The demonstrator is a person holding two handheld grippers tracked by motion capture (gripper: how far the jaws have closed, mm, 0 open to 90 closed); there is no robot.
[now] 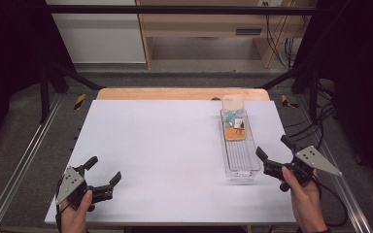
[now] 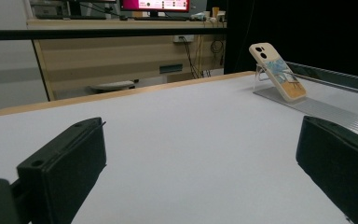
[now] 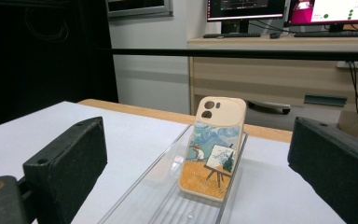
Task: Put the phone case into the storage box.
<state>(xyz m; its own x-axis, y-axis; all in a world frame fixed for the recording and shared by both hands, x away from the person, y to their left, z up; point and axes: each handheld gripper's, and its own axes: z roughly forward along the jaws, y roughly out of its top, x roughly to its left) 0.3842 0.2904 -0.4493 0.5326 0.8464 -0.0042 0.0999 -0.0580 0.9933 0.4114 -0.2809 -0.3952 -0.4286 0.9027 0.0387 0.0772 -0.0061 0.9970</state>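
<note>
Phone case (image 1: 234,119): beige, painted scene on the back, seen propped at a tilt against the far end of a clear tray (image 1: 240,162); camera cut-outs uppermost. The tray is taken as landmark, lying lengthwise on the right part of the white tabletop (image 1: 165,145).

Well to the left of the tray, near the tabletop's near edge: left hand-held gripper (image 1: 103,175), held by a hand (image 1: 75,211), jaws spread wide, nothing between them. From the left gripper view, the case (image 2: 279,74) is seen far off to the right, leaning back on the tray (image 2: 326,109).

Just right of the tray's near end: right hand-held gripper (image 1: 274,151), jaws spread, nothing pinched, not touching the tray. In the right gripper view, the case (image 3: 214,149) is framed between the two open jaws, standing inside the tray (image 3: 163,196).
</note>
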